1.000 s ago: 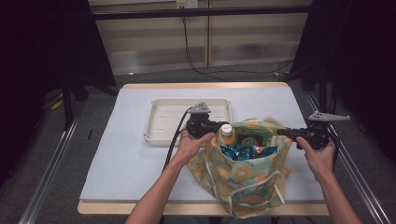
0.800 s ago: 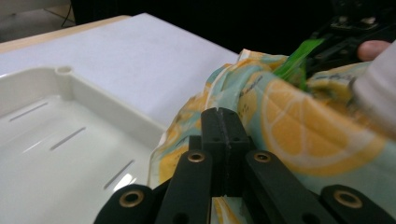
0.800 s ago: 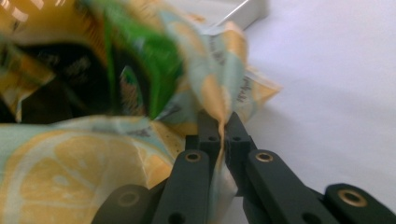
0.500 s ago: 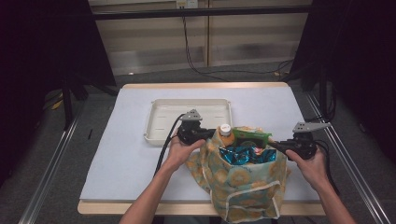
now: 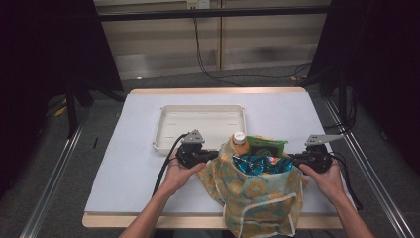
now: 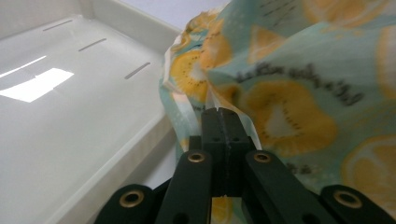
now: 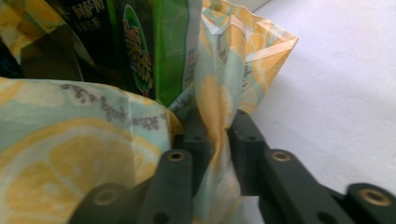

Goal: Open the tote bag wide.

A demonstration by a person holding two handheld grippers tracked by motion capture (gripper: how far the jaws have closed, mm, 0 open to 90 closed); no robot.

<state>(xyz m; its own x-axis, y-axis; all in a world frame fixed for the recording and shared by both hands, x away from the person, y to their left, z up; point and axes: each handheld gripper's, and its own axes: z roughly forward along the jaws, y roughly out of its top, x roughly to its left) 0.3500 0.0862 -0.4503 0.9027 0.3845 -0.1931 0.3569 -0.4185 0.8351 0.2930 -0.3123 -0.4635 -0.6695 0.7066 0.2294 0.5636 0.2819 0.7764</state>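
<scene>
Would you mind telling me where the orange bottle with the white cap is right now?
In the high view, the orange bottle with the white cap stands inside the lemon-print fabric bag, at its left far corner, beside the green snack packet.

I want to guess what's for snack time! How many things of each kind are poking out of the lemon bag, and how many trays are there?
Bottle with a white cap: 1
Green snack packet: 1
Shiny blue snack packet: 1
White tray: 1
Lemon-print bag: 1
Total: 5
</scene>
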